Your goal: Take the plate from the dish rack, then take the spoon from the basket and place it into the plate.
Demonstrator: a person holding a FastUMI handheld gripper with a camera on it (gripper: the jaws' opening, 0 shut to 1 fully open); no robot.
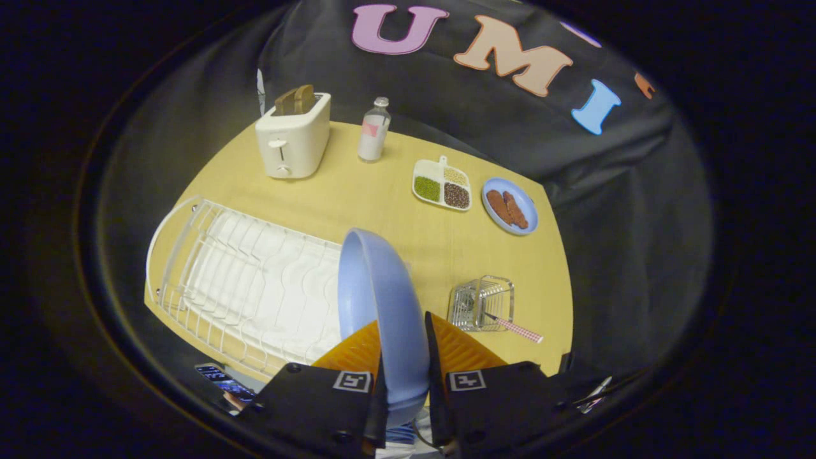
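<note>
A light blue plate stands on edge between my two orange fingers, and my gripper is shut on its rim, holding it high above the yellow table. The white wire dish rack lies below and to the left of the plate. Right of the fingers stands a small wire basket with the spoon in it. The spoon's red-checked handle sticks out of the basket to the right.
A white toaster with bread and a small bottle stand at the table's far side. A divided tray of beans and a blue plate with sausages sit beyond the basket. A phone lies near the rack's front corner.
</note>
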